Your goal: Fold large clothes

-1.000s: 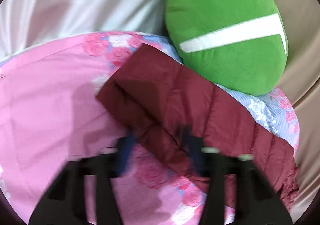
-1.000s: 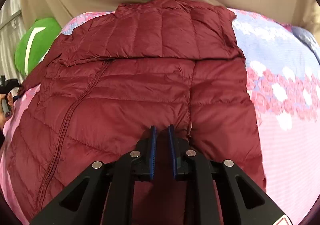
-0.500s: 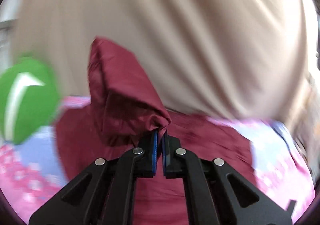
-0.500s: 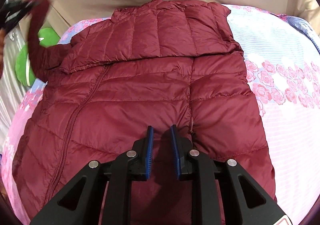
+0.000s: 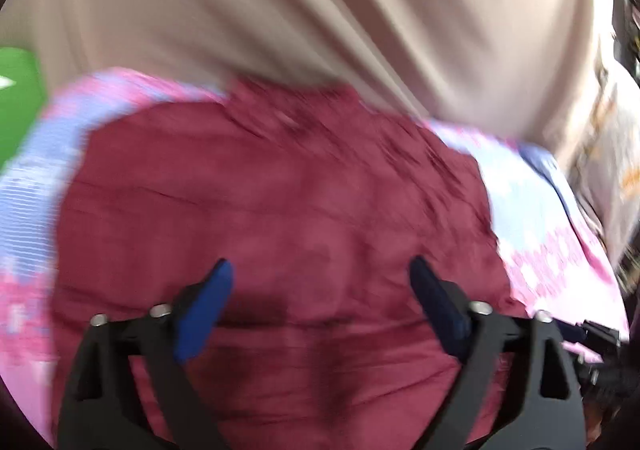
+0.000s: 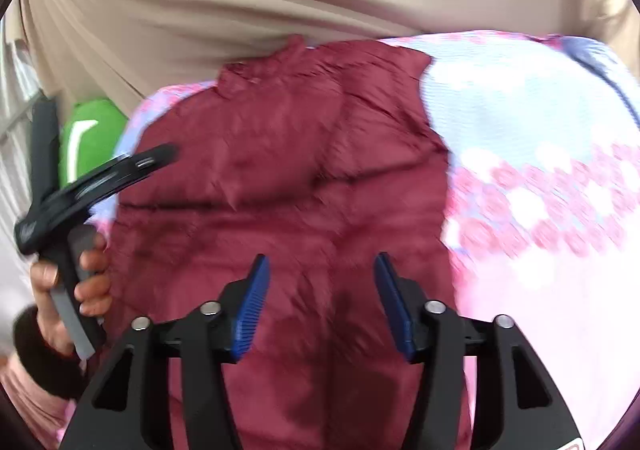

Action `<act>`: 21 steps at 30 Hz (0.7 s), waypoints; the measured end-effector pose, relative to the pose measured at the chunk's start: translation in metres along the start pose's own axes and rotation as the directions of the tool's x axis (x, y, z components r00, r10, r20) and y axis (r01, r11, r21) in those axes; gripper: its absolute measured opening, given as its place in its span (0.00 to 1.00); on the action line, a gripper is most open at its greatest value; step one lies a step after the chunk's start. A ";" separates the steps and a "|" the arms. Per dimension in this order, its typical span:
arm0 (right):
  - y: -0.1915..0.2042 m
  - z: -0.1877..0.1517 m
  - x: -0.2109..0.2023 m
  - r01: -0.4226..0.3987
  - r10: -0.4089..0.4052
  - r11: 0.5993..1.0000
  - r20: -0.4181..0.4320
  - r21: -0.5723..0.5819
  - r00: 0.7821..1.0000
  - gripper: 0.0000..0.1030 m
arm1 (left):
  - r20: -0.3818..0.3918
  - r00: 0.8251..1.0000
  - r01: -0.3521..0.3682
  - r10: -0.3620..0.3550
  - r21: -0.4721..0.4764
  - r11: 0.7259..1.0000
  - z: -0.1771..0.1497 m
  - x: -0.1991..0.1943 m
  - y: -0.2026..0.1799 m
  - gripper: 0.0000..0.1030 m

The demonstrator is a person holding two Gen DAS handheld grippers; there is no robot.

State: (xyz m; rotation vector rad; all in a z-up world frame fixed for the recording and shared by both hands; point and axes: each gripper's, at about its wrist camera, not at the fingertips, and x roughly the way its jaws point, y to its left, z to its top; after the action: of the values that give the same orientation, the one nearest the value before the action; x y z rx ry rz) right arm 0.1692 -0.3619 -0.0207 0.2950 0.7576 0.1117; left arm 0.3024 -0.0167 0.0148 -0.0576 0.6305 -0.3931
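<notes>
A dark red quilted down jacket (image 5: 280, 209) lies flat on the floral bedspread, collar toward the far side, both sleeves folded over its body. It also fills the middle of the right wrist view (image 6: 288, 189). My left gripper (image 5: 320, 290) is open and empty just above the jacket's lower part. My right gripper (image 6: 320, 290) is open and empty over the jacket's lower middle. The left gripper's black body, held in a hand (image 6: 68, 282), shows at the left of the right wrist view. Both views are motion-blurred.
A pink and pale blue floral bedspread (image 6: 540, 189) covers the bed. A beige curtain (image 5: 320, 9) hangs behind it. A green round cushion (image 6: 92, 133) sits at the far left by the jacket's shoulder.
My left gripper carried the left sleeve up and over the jacket, then let it go and opened. My right gripper opened wide and drew back a little.
</notes>
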 end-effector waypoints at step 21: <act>0.066 0.115 0.003 0.011 0.046 0.989 0.388 -0.145 0.920 0.01 | -0.137 0.973 -0.228 0.188 -0.403 0.886 0.000 0.035 0.157 0.02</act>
State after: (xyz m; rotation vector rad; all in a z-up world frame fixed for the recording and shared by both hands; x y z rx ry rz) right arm 0.2513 -0.3241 0.0758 0.1769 0.3461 0.1197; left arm 0.3820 0.1149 -0.0318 -0.3795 0.7990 -0.0461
